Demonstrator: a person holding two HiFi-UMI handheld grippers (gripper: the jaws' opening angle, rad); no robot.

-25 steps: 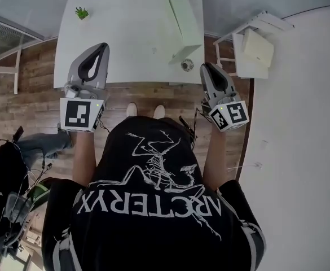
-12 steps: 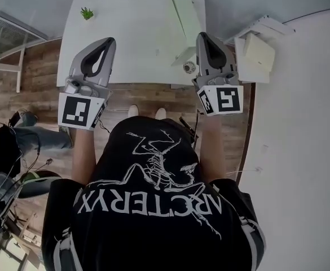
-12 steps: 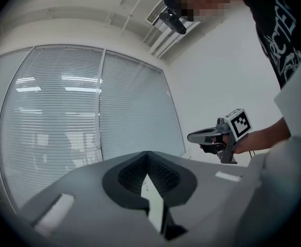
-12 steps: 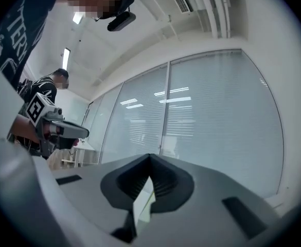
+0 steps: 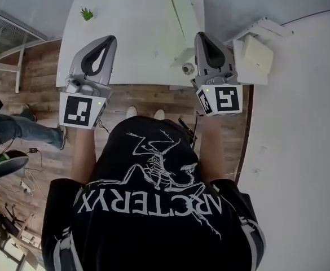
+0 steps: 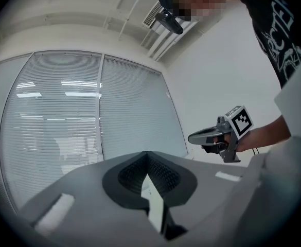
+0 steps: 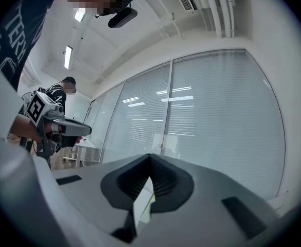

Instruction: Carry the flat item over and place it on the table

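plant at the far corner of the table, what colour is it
Green. The small plant shows best in the head view, on the white table.

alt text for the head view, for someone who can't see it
Seen from above, a person in a black printed t-shirt holds a left gripper and a right gripper over the near edge of a white table. A small green plant and a pale flat panel are on it.

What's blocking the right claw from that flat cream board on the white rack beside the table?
Nothing visible: the shut right claw hangs over the table edge, and the cream board lies uncovered on the white rack.
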